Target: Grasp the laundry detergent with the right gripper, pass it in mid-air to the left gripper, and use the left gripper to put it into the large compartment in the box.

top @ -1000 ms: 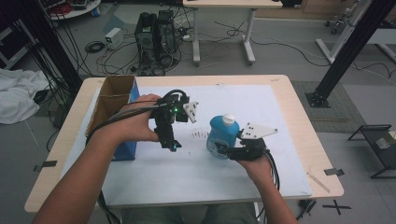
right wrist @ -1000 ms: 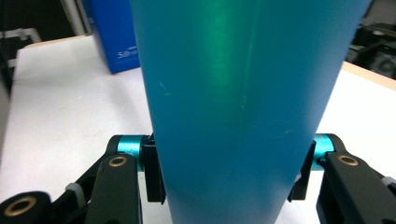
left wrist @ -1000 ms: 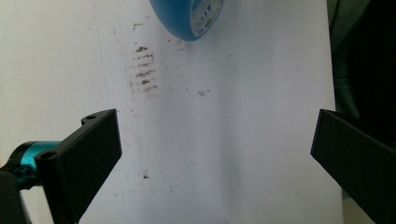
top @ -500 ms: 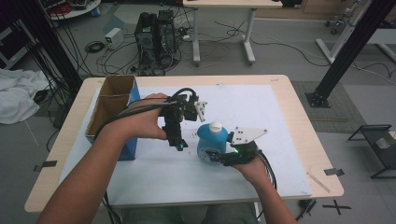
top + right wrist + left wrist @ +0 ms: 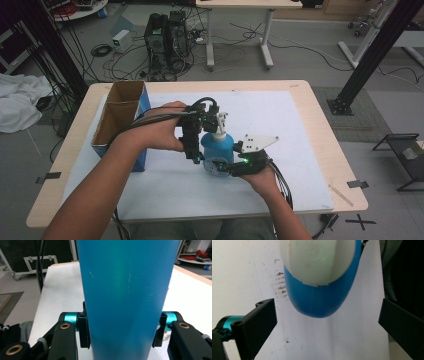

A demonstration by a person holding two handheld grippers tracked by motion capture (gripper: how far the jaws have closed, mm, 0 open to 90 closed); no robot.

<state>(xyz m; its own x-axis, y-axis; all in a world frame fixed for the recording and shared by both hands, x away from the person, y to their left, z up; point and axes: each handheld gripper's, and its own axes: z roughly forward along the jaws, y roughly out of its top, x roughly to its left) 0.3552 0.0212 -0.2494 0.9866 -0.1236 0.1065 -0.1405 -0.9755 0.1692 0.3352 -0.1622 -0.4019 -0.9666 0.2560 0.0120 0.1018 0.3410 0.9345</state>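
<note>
A blue spray bottle (image 5: 218, 147) stands upright at the middle of the white-covered table (image 5: 300, 150), its base hidden behind the right gripper (image 5: 220, 167), which clamps its body. The left gripper (image 5: 196, 156) hangs spread wide over the white cap. The cardboard box (image 5: 117, 117) at far left holds nothing discernible.

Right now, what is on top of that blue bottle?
A white spray head tops the blue spray bottle. The left gripper hangs over it, open, hiding the head's near side.
</note>
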